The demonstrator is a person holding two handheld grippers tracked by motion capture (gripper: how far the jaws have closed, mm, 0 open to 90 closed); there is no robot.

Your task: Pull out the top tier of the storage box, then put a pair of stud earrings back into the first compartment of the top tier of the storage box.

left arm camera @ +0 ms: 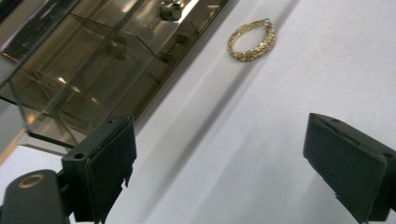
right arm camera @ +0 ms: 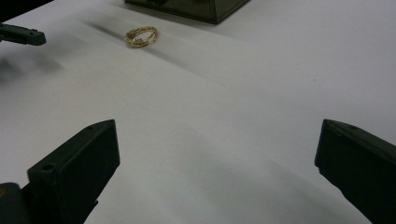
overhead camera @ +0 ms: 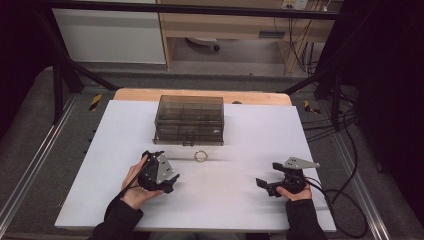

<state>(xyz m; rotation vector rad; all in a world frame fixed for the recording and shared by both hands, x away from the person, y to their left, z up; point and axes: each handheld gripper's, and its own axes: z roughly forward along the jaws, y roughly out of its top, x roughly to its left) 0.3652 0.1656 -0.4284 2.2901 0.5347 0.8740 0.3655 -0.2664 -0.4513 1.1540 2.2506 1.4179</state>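
White desk (overhead camera: 240, 210), gold bracelet (overhead camera: 200, 156) lying just in front of a smoky clear compartment box (overhead camera: 189, 120), perhaps with a drawer, left hand-held gripper (overhead camera: 172, 181) released and empty, right hand-held gripper (overhead camera: 265, 186) likewise spread wide, both well apart

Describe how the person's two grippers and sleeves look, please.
Both the left gripper and the right gripper are black, each with two flat rectangular jaws. Each carries a grey three-cornered plate on top. A black cable trails from the right one. The person's sleeves are dark.
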